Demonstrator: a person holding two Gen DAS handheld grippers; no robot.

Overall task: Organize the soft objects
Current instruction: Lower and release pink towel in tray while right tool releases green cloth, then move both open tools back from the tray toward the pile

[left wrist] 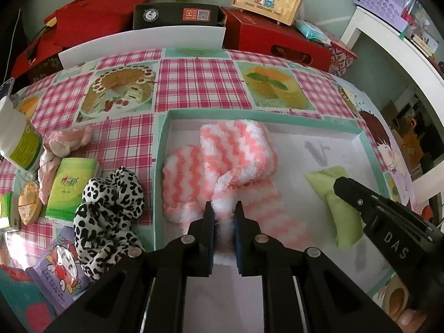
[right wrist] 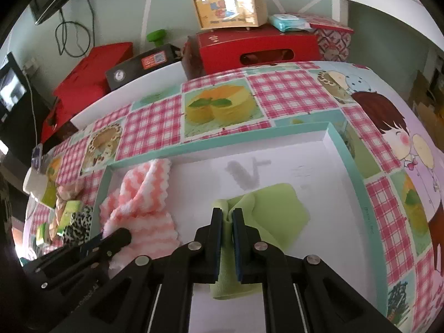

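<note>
A fluffy pink-and-white striped sock (left wrist: pixel 236 163) lies in the left part of a shallow white tray with a teal rim (left wrist: pixel 163 149). My left gripper (left wrist: pixel 224 213) is shut on a fold of that sock, low over the tray floor. A light green cloth (right wrist: pixel 274 211) rests on the tray floor to the right, and my right gripper (right wrist: pixel 227 216) is shut on its bunched near edge. In the left wrist view the green cloth (left wrist: pixel 341 208) shows beside the right gripper's black finger (left wrist: pixel 349 191). The striped sock (right wrist: pixel 141 208) appears at left in the right wrist view.
Left of the tray lie a black-and-white spotted cloth (left wrist: pixel 108 208), a pale pink cloth (left wrist: pixel 66 141), a green packet (left wrist: pixel 69 188) and a purple snack bag (left wrist: pixel 61 266). Red boxes (left wrist: pixel 272 38) and a black box (left wrist: pixel 177 15) line the table's far edge.
</note>
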